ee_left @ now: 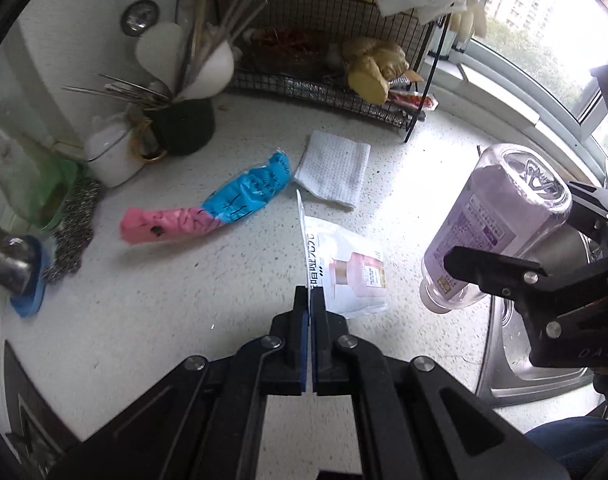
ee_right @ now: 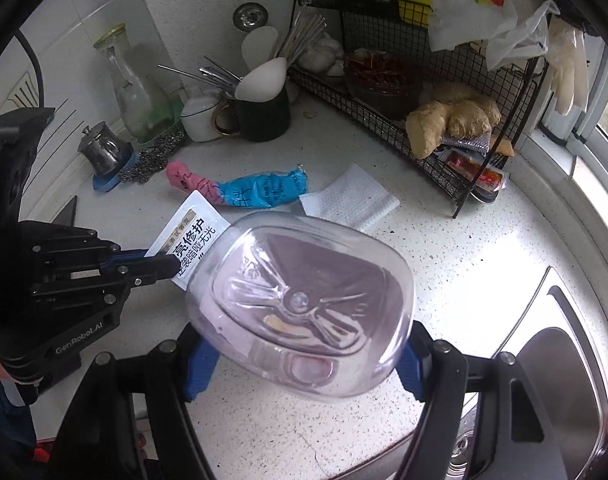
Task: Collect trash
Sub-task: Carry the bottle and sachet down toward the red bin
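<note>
Holding two pieces above counter (ee_left: 143,320): left gripper (ee_left: 308,300) pinching white sachet (ee_left: 344,264), right gripper (ee_right: 304,364) clamping clear bottle (ee_right: 299,304). Remaining on counter: pink-blue wrapper (ee_left: 207,212), paper towel (ee_left: 332,168).

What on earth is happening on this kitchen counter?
A person is clearing trash with a hand-held claw in each hand. The left claw is shut on a flat white sachet. The right claw grips an empty clear plastic bottle. A pink-and-blue wrapper and a paper towel lie on the counter.
</note>
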`<action>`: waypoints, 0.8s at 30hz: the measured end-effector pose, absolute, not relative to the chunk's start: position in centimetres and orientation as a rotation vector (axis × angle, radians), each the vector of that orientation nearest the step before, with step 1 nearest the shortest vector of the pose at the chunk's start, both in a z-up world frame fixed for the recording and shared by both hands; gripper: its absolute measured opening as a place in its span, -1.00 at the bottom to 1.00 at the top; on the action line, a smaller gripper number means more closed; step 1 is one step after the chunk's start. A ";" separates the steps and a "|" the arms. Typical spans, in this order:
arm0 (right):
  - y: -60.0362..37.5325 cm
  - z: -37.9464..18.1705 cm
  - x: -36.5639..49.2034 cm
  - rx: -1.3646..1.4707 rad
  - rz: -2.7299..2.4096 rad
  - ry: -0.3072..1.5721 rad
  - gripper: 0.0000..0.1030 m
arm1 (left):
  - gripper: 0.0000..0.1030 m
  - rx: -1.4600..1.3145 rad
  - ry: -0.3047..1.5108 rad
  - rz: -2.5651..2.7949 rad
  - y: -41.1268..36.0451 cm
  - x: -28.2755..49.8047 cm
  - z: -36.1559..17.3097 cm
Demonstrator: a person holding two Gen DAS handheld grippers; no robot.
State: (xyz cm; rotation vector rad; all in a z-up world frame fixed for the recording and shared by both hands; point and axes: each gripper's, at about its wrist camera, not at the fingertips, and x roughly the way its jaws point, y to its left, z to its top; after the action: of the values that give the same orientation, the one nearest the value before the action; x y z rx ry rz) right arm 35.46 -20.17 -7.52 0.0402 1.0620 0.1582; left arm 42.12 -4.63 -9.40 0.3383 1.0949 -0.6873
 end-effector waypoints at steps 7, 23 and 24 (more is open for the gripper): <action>-19.0 -5.5 31.5 0.025 0.225 1.000 0.38 | -0.99 0.302 1.054 -0.586 -1.5 36.8 -6.9; -14.0 -4.5 20.9 -0.081 0.467 1.018 0.38 | -1.00 0.159 1.083 -0.355 4.9 21.7 -5.9; -13.6 -4.6 20.4 -0.082 0.475 1.026 0.38 | -1.00 0.153 1.086 -0.352 5.2 21.0 -6.0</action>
State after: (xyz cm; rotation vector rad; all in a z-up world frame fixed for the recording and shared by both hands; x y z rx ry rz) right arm 20.44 -13.63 -4.59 -0.0823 1.0264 0.4749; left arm 21.03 5.21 -5.97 0.1526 1.0863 -0.3519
